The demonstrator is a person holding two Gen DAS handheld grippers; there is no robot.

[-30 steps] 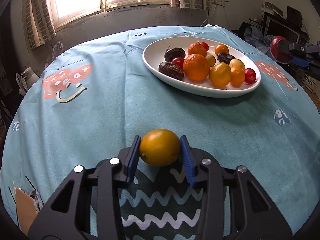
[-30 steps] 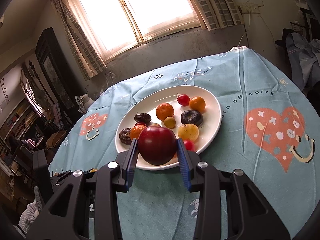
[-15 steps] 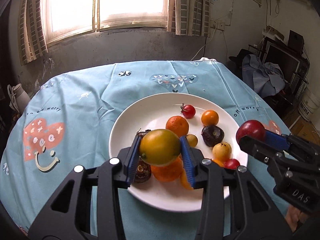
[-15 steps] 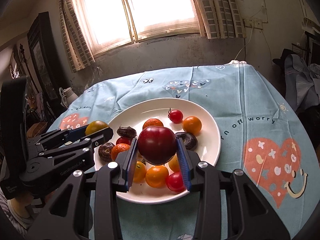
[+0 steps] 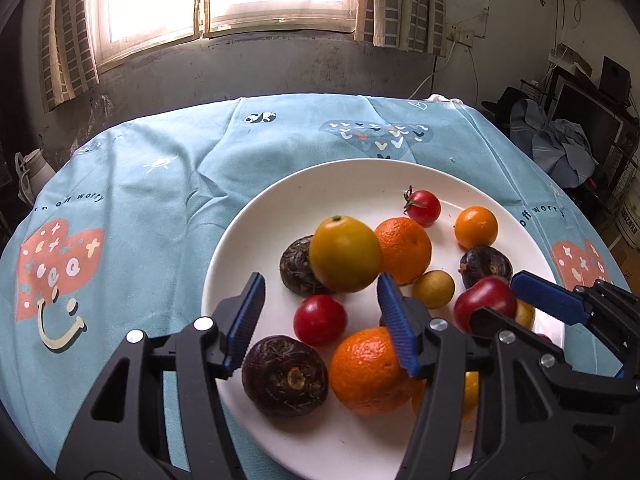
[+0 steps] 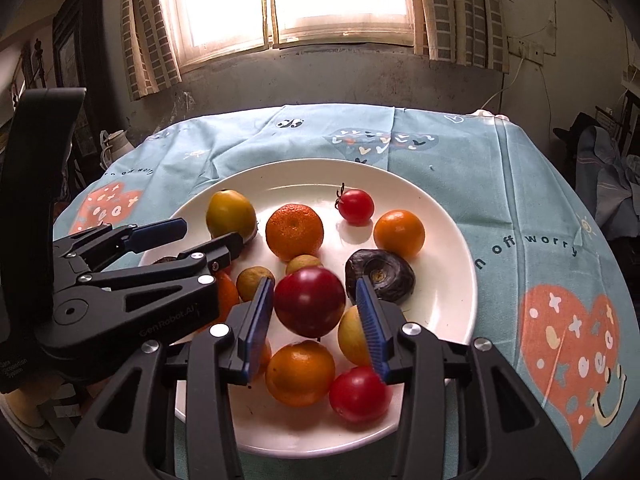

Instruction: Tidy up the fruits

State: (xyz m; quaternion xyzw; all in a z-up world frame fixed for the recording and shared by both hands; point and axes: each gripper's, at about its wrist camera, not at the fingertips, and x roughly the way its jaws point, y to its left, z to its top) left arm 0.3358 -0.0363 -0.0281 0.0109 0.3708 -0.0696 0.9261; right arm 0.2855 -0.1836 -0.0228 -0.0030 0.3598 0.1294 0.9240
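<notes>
Now both fingers opening over the plate [image 5: 248,240], yellow fruit [image 5: 345,254] ahead of left fingers [image 5: 320,312], red fruit [image 6: 309,302] loose between right fingers [image 6: 316,320].

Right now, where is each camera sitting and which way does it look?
Left wrist view: sits on the left tongs, looks down over the white plate toward the window; its jaws are opening off the yellow fruit.
Right wrist view: sits on the right tongs, same direction; jaws opening around the dark red fruit.
Shared: the plate, the fruits, and each other's tongs.
</notes>
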